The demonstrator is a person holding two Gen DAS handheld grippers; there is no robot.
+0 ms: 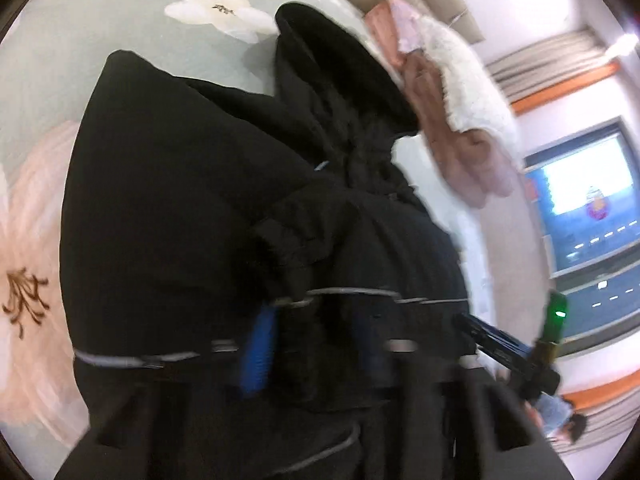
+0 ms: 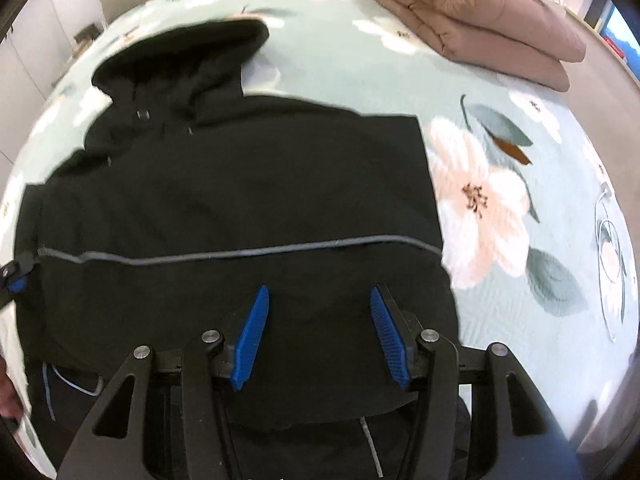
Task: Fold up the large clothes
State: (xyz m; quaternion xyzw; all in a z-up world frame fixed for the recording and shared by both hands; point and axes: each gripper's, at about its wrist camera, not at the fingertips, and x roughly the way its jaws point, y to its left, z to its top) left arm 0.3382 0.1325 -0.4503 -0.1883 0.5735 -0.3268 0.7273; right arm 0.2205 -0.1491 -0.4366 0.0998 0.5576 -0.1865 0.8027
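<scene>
A black hooded jacket [image 1: 180,200] [image 2: 240,184] lies spread on a floral bed sheet [image 2: 500,140], its hood [image 2: 180,64] pointing away and a thin grey stripe [image 2: 240,254] crossing its lower part. My left gripper [image 1: 314,348] is blurred. A bunch of the jacket's cloth fills the space between its blue pads [image 1: 260,352], just below a sleeve cuff [image 1: 280,244]. The right wrist view shows it at the jacket's left edge [image 2: 16,276]. My right gripper [image 2: 319,292] hovers over the jacket's lower middle, jaws apart and nothing pinched between them.
A folded brown quilt [image 2: 480,28] with a white fluffy blanket [image 1: 460,72] on it sits at the far corner of the bed. A window [image 1: 588,200] and a person [image 1: 568,428] are off to the right. A hand [image 2: 8,396] shows at the left edge.
</scene>
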